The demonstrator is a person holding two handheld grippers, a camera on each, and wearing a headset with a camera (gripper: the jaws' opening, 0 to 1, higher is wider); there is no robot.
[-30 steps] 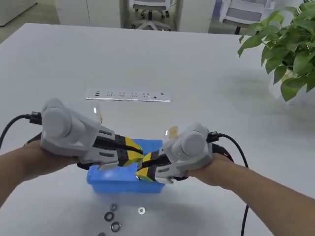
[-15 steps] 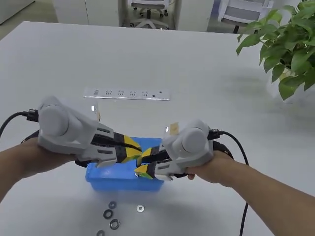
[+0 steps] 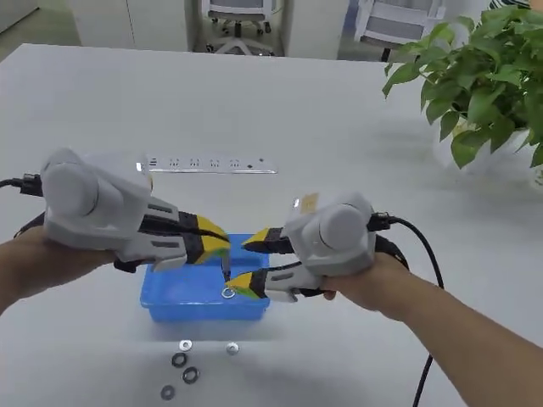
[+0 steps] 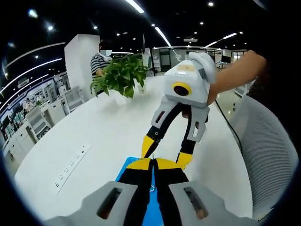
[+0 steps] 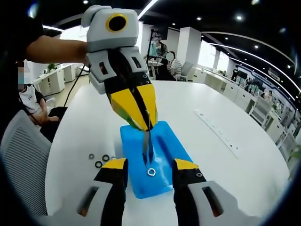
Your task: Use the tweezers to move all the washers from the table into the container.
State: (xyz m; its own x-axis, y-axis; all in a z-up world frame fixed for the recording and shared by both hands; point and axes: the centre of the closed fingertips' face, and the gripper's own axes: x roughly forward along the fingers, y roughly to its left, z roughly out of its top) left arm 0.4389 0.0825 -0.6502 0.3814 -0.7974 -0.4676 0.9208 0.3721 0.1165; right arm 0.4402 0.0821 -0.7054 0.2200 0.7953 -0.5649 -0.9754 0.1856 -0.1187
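Now the left tool (image 3: 222,247) pinches the tweezers (image 5: 146,141), a washer (image 5: 151,172) at their tips over the blue container (image 5: 176,146), while the right tool (image 5: 150,165) stands spread.

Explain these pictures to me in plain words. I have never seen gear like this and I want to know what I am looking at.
There is no robot here: a person holds a two-jaw gripper in each hand. One picture comes from a camera on the person's head, looking down at a white table. The other two come from fisheye cameras riding on the grippers, each looking along its own jaws.

The left gripper is shut on tweezers. At their tip is a washer, over the blue container. The right gripper faces it with jaws open, holding nothing.

A few loose washers lie on the table in front of the container. Farther back are a power strip and a leafy plant.
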